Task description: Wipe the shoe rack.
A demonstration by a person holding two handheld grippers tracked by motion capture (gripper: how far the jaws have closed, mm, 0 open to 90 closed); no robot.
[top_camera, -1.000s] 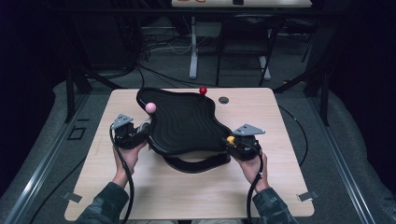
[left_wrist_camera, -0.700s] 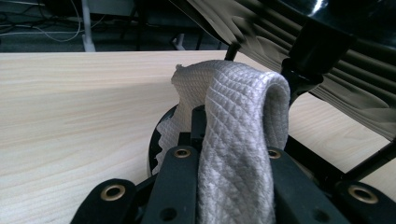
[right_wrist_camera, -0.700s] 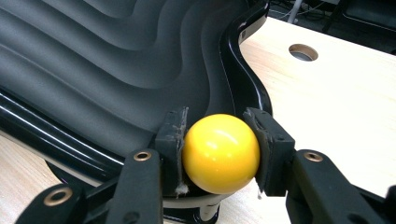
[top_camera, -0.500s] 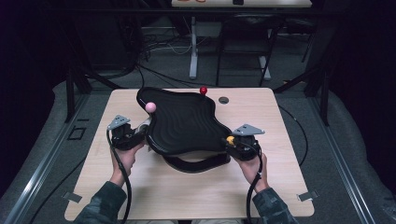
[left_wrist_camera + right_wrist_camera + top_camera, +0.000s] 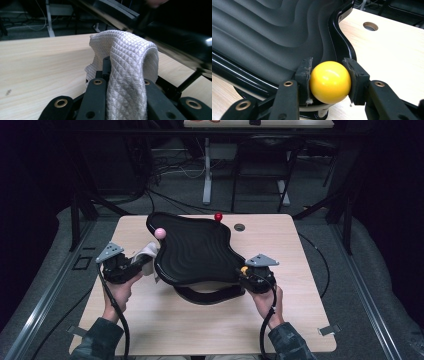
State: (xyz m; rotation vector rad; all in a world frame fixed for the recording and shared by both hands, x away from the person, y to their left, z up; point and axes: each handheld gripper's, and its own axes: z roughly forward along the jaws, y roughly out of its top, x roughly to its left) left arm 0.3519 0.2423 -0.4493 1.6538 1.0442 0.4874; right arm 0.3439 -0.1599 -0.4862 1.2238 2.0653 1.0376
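Observation:
A black wavy ribbed tray [image 5: 195, 250] stands on a curved black base [image 5: 207, 295] in the middle of the table. It carries a pink ball [image 5: 160, 233] on its left rim, a red ball [image 5: 218, 217] at the back and a yellow ball [image 5: 244, 269] at the front right corner. My right gripper [image 5: 247, 272] is shut on the yellow ball [image 5: 330, 82], with both pads pressing its sides. My left gripper [image 5: 137, 265] sits just left of the tray, shut on a white quilted cloth [image 5: 146, 254]. That cloth [image 5: 127, 62] folds over the jaws, beside the tray's edge [image 5: 175, 42].
The light wooden table [image 5: 165, 320] has a round cable hole [image 5: 239, 227] behind the tray on the right. Cables trail from both grippers toward the front edge. Beyond the table are dark floor, desk legs and wires.
My left gripper has drawn back to the left, away from the tray's edge, and risen a little with the cloth. The right gripper and the tray have stayed put.

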